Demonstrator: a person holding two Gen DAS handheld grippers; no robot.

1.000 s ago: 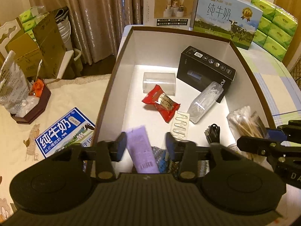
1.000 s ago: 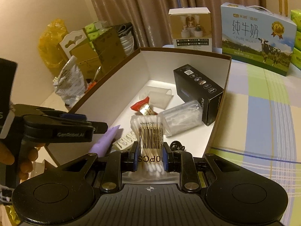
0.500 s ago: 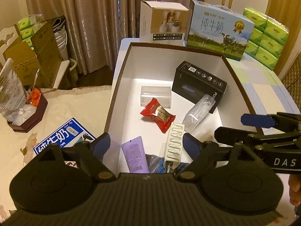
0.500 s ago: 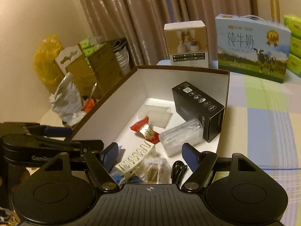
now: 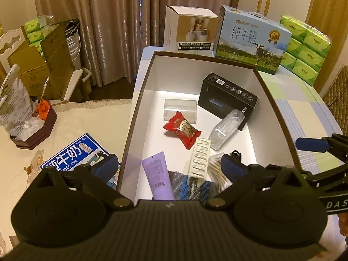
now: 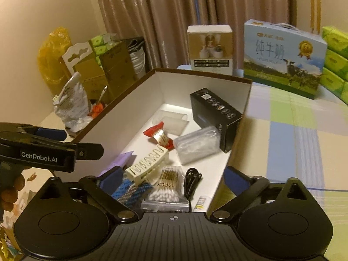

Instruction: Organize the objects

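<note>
Left hand-held gripper point(image 5: 167, 167) and right hand-held gripper point(image 6: 172, 178) just opened wide, both empty: purple tube point(image 5: 158, 175) and cotton-swab bag point(image 6: 168, 187) released, now lying in box point(image 5: 139, 100); 2 items stowed.

The left gripper point(image 5: 168, 168) is being held tilted downward, and its jaws, which have just been opening, are being kept spread wide with nothing gripped between the blue pads point(image 5: 106, 167). The right gripper point(image 6: 174, 179) is being held in the same downward tilt, its jaws also just opened wide and pressing on nothing. In each wrist view the other gripper is being seen from the side at the frame edge, and bare fingers point(image 6: 9, 192) of the person's left hand are being seen wrapped around the left gripper's handle.
</note>
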